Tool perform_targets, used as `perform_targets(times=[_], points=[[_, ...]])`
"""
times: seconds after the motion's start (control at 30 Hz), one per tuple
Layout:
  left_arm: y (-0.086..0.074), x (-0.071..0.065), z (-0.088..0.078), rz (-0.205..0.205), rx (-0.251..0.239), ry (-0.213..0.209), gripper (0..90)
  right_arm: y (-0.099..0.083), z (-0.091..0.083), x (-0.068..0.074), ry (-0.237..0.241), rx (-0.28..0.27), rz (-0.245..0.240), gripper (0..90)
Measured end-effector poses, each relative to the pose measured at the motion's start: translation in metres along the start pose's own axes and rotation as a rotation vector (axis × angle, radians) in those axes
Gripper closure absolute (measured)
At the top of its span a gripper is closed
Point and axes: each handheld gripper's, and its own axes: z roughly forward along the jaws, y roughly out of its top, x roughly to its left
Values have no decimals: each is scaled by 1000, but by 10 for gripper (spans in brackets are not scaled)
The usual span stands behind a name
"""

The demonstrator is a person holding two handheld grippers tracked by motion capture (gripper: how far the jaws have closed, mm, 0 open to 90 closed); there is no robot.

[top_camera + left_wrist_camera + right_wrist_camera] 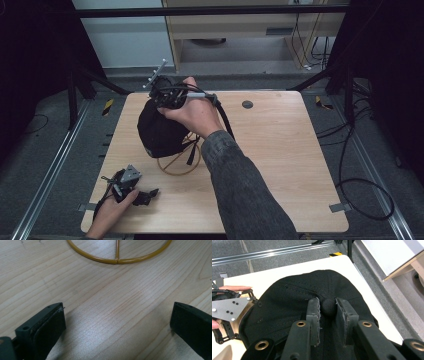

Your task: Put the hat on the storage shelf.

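Right hand-held gripper [328,308] clamped on the top button of a black cap [294,302], jaws pinching it from both sides. Cap [160,131] raised over a yellow wire stand [179,161] on the counter [280,150], crown up, strap dangling below. Left hand-held gripper [150,192] resting low on the counter near the front edge, jaws spread wide, nothing between them; stand's ring [117,260] just ahead.

Yellow wire stand [179,162] mostly hidden under black cap [159,131]; right gripper [167,92] half covered by hand [192,112].
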Motion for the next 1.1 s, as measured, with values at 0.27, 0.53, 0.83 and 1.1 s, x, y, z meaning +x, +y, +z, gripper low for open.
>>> perform_targets(times=[0.27,0.53,0.83,1.1], points=[[0,0,0,1,0,0,0,-2,2,-1,1,7,12,732],[0,0,0,0,0,0,0,-3,4,-1,4,18,15,722],[0,0,0,0,0,0,0,-6,3,-1,7,9,28,697],[0,0,0,0,0,0,0,-9,3,-1,5,3,51,597]])
